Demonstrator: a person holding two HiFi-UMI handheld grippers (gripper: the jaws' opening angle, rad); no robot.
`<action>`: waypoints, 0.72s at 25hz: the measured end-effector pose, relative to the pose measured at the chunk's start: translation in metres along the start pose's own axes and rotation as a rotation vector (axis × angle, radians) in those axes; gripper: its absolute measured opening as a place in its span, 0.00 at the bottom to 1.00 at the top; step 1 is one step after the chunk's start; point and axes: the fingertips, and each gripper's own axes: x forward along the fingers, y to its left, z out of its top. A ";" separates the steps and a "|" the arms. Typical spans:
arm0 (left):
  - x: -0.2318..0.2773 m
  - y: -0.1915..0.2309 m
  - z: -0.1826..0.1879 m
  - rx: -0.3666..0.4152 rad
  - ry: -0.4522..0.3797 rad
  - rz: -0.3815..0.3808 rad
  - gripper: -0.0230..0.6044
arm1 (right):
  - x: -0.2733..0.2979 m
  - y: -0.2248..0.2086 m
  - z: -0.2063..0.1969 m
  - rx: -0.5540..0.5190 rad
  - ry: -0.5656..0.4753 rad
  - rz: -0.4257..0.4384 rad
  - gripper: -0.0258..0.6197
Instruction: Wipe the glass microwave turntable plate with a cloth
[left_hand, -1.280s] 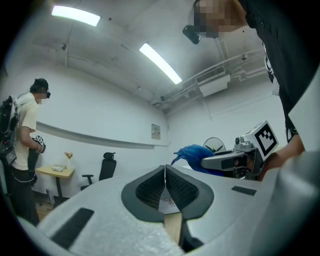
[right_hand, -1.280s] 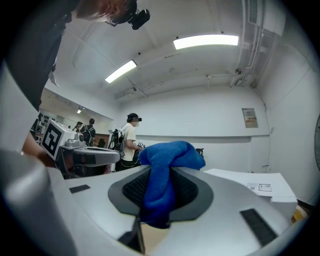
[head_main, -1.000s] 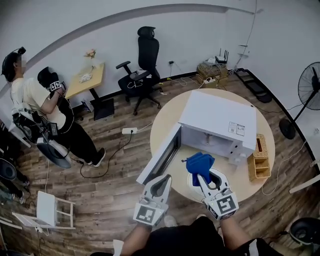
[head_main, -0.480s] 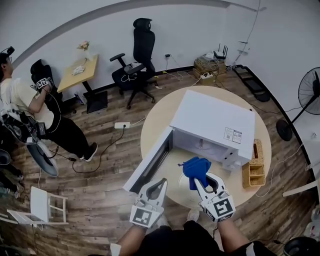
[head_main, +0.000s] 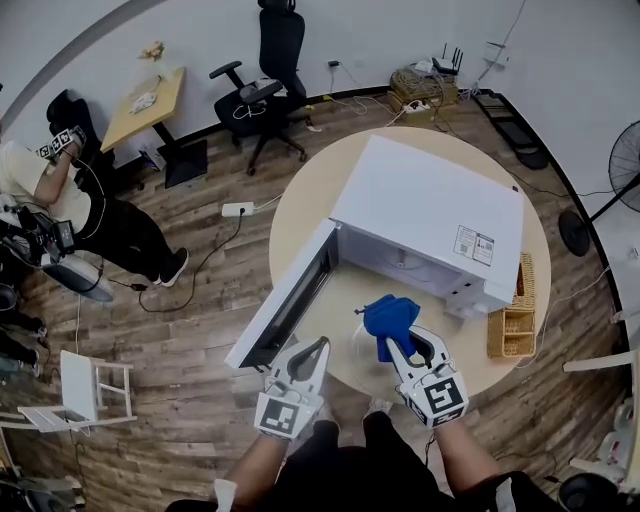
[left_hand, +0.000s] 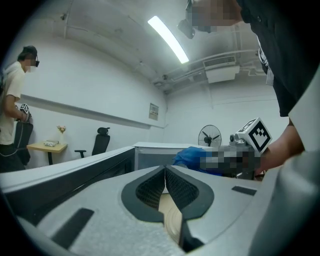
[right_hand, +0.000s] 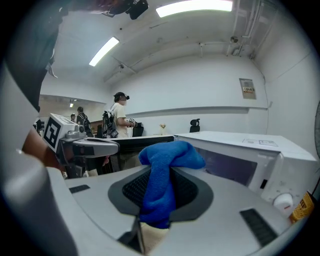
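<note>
My right gripper clamps the cloth above the plate, which lies at the open microwave's 6 o'clock, ready for wiping, while my left gripper, jaws closed on nothing, hovers at the plate's 9 o'clock.

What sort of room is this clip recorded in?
Likely an office or lab space, not a kitchen: the microwave sits on a round table over a wood floor, with an office chair and a small desk by the wall.
</note>
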 end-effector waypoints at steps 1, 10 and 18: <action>0.002 0.001 -0.004 -0.006 0.007 0.003 0.05 | 0.003 -0.001 -0.006 0.000 0.016 0.002 0.18; 0.014 0.005 -0.033 -0.053 0.051 0.003 0.05 | 0.027 0.013 -0.075 -0.055 0.212 0.086 0.18; 0.009 0.010 -0.056 -0.095 0.102 0.023 0.05 | 0.049 0.046 -0.124 -0.210 0.333 0.200 0.18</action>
